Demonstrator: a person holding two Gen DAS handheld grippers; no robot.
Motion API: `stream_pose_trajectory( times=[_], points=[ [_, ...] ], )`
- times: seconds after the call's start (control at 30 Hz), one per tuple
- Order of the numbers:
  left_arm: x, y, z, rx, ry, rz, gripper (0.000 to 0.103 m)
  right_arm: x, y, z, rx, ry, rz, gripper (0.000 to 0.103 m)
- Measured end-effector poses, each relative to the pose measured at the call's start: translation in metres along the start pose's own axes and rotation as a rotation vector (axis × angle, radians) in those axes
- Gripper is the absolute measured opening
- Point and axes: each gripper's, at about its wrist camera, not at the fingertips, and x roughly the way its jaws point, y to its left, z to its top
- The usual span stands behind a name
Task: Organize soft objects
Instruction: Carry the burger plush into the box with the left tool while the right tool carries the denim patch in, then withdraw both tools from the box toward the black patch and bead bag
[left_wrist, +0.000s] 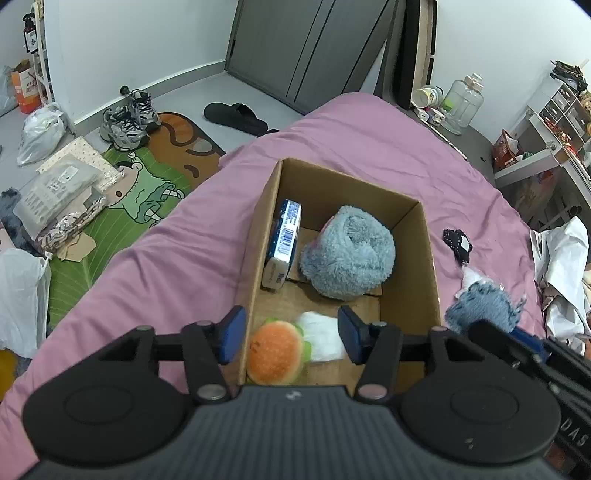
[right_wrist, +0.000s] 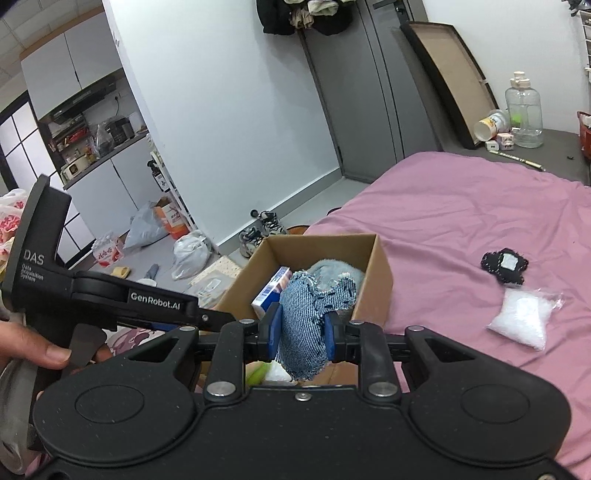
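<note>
A cardboard box (left_wrist: 424, 266) stands on the pink bed. In it lie a fluffy blue plush (left_wrist: 347, 254), a blue and white tissue pack (left_wrist: 282, 243), a burger plush (left_wrist: 275, 352) and a white soft item (left_wrist: 323, 338). My left gripper (left_wrist: 291, 338) is open over the box's near end, with the burger plush below its jaws. My right gripper (right_wrist: 301, 332) is shut on a denim pouch (right_wrist: 310, 328) and holds it just before the box (right_wrist: 376, 273). The pouch also shows in the left wrist view (left_wrist: 480, 310), right of the box.
A black patch (right_wrist: 504, 264) and a clear bag of white filling (right_wrist: 521, 321) lie on the pink bedsheet (right_wrist: 461, 206) right of the box. Shoes (left_wrist: 129, 118), a slipper (left_wrist: 236, 116), a cartoon mat and bags are on the floor to the left.
</note>
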Motion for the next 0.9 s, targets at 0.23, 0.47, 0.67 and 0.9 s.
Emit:
stream_pose_trajectory(
  times=[0.23, 0.47, 0.67, 0.9],
  points=[
    [-0.004, -0.002, 0.003, -0.013, -0.002, 0.023, 0.063, 0.008, 0.008, -0.005, -0.024, 0.052, 0.042, 0.029],
    [-0.004, -0.015, 0.004, 0.007, 0.032, 0.02, 0.077, -0.003, 0.0, -0.002, -0.002, 0.043, 0.014, 0.054],
    [-0.012, -0.03, 0.007, 0.029, 0.006, 0.046, 0.083, -0.018, -0.02, 0.006, 0.07, 0.029, -0.003, 0.056],
    [-0.018, -0.053, 0.009, 0.047, -0.02, 0.052, 0.093, -0.03, -0.044, 0.013, 0.095, 0.035, -0.047, 0.062]
  ],
)
